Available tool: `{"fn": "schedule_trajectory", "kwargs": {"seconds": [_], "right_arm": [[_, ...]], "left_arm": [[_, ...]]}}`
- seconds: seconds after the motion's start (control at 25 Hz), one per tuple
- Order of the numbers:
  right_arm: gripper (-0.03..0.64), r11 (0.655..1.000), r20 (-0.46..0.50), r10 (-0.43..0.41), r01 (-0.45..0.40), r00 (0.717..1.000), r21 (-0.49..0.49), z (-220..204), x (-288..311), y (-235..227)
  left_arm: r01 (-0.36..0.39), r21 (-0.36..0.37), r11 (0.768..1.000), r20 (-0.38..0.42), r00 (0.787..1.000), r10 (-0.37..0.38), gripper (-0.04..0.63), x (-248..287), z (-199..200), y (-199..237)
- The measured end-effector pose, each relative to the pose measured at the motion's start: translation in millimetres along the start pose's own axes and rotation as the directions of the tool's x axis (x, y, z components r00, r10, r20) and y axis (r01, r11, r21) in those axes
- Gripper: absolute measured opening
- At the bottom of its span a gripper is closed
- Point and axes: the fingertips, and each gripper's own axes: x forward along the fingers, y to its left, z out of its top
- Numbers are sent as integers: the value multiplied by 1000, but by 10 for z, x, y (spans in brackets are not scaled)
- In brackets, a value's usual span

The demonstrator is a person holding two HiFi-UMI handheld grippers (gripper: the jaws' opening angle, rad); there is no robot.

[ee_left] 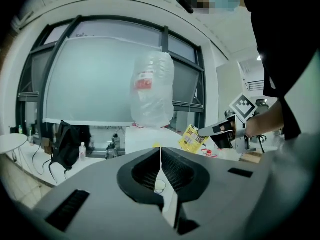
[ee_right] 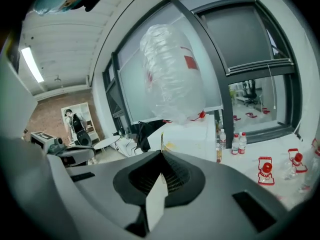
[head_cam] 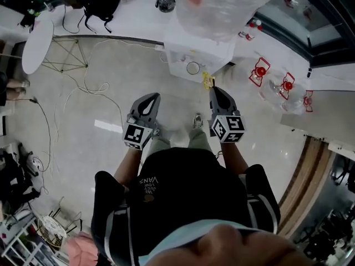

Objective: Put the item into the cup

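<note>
A small yellow packet [head_cam: 208, 82] hangs from my right gripper [head_cam: 214, 90], which is shut on it. In the left gripper view the packet [ee_left: 191, 138] dangles from the right gripper [ee_left: 210, 130]. The right gripper view catches it edge-on, as a thin strip [ee_right: 161, 140] between the closed jaws of the right gripper [ee_right: 161, 153]. A clear cup [head_cam: 192, 67] stands on the white water dispenser [head_cam: 183, 43], just beyond the packet. My left gripper [head_cam: 153, 97] is shut and holds nothing, level with the right one and left of the cup. Through its jaws the cup [ee_left: 159, 186] shows.
A big clear water bottle [head_cam: 222, 4] sits on top of the dispenser. To the right, red-and-white items [head_cam: 259, 72] lie on a white ledge. A round white table [head_cam: 37, 44] and loose cables [head_cam: 83, 87] are on the left. The person's legs stand below the grippers.
</note>
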Motion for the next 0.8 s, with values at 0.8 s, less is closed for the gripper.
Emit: {"fn": "schedule_trajectory", "kwargs": {"seconds": [0.8], "right_arm": [[43,995,-22,-95,95,995,40,-837,903,-520]], "left_arm": [[177,78,981,-109,980,-168,25,1110,-1242,450]]}}
